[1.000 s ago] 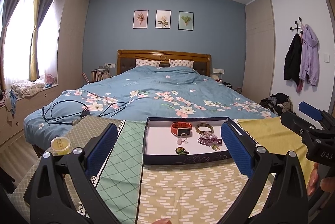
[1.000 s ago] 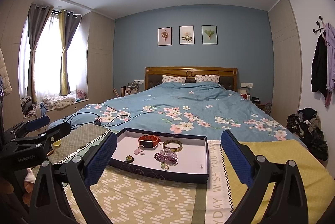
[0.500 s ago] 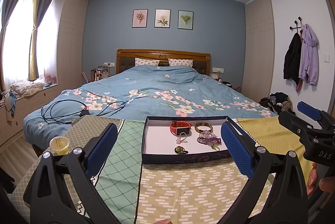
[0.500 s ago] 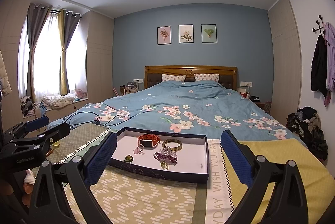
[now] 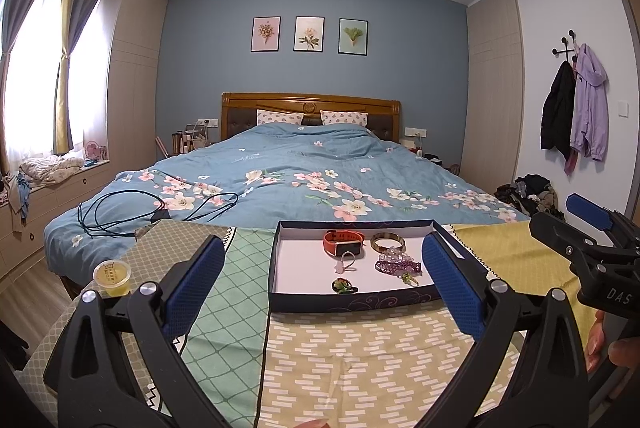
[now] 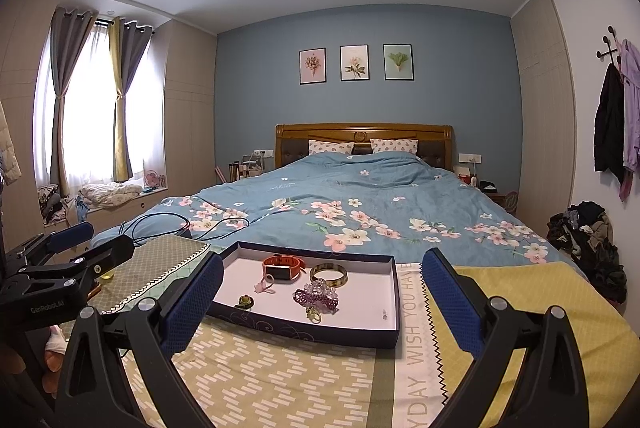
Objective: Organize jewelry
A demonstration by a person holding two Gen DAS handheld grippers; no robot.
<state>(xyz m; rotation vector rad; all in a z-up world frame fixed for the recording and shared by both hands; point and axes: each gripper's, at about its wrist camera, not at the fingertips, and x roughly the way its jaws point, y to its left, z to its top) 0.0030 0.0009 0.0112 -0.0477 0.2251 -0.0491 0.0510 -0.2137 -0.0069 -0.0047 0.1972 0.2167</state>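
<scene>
Bed point(image 5: 312, 180): fills 12 o'clock; soft blue floral quilt, only backdrop.
Patchwork cloth point(image 5: 352, 356): flat printed fabric under all, probably to keep small pieces from rolling or scratching.
Box lid tray point(image 5: 352, 302): shallow dark blue cardboard, white inside, low walls; at 12 o'clock of both grippers, holding the jewelry together for sorting.
Left gripper point(image 5: 320, 284): fingers wide apart, nothing between; blue textured pads point(image 5: 192, 284); held low, aimed at tray, likely for approach.
Right gripper point(image 6: 322, 298): fingers also wide apart, empty; same black frame.
Orange watch point(image 6: 281, 267): rubbery band, lying in tray at 11 o'clock.
Bangle point(image 6: 329, 273): rigid gold ring, just beside watch at 3 o'clock.
Purple bead piece point(image 6: 316, 298): knobbly, glittering heap, nearer edge.
Green brooch point(image 6: 245, 302): small, round, at 9 o'clock.
Plastic cup point(image 5: 112, 277): small, translucent yellow; outside tray, 9 o'clock.
</scene>
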